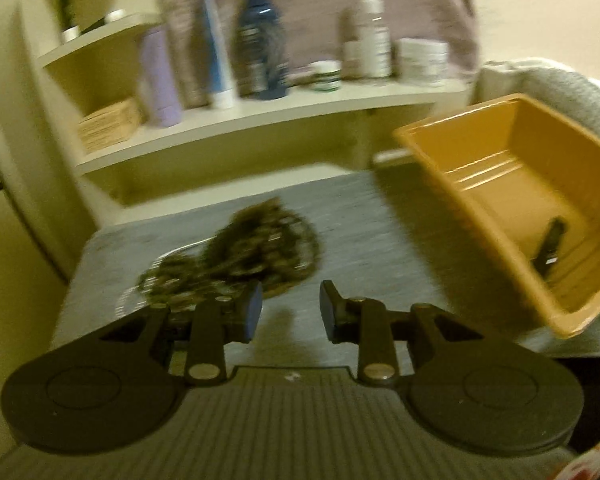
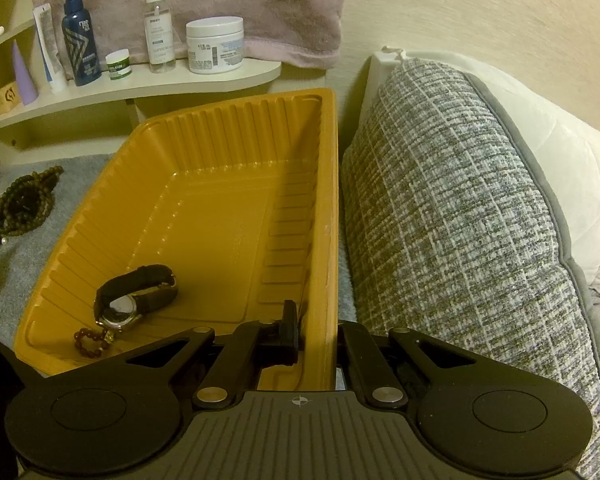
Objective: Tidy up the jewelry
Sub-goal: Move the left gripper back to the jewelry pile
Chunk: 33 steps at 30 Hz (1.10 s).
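Observation:
An orange plastic tray [image 2: 228,160] is tilted, its right wall clamped between the fingers of my right gripper [image 2: 316,336]. Inside it lie a wristwatch with a black strap [image 2: 134,294] and a small red bead bracelet [image 2: 90,342]. The tray also shows in the left wrist view [image 1: 512,200], lifted at the right. A heap of dark beaded necklaces [image 1: 244,252] lies on the grey mat [image 1: 372,224], also seen at the left of the right wrist view [image 2: 22,204]. My left gripper [image 1: 290,312] is open and empty, just in front of the heap.
A cream shelf [image 2: 140,80] behind holds bottles, a tube and jars. A pink towel [image 2: 260,8] hangs above it. A grey woven cushion [image 2: 460,208] and white pillow stand right of the tray. The left wrist view is motion-blurred.

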Each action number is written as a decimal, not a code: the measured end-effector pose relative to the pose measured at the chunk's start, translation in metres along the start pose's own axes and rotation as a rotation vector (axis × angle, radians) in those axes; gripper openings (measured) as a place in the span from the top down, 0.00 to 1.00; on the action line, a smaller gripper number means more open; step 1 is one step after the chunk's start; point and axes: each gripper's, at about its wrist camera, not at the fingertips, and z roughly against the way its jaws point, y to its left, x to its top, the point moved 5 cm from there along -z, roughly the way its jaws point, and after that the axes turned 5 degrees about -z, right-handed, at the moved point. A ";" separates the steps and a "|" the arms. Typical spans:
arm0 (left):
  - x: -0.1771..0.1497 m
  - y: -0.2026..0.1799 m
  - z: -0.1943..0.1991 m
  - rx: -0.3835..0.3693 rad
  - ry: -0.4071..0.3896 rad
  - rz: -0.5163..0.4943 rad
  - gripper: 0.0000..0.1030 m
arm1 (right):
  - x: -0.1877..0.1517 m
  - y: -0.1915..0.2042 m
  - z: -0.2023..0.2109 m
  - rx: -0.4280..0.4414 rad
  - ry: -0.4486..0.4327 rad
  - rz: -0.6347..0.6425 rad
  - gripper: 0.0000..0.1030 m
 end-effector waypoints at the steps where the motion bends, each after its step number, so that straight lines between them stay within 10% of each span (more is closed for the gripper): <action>1: -0.003 0.006 -0.002 0.017 0.009 0.002 0.73 | 0.000 0.000 0.000 -0.001 0.000 0.001 0.97; 33: -0.016 0.012 -0.040 0.001 0.072 -0.094 0.84 | 0.001 -0.001 -0.003 -0.005 0.005 0.006 0.97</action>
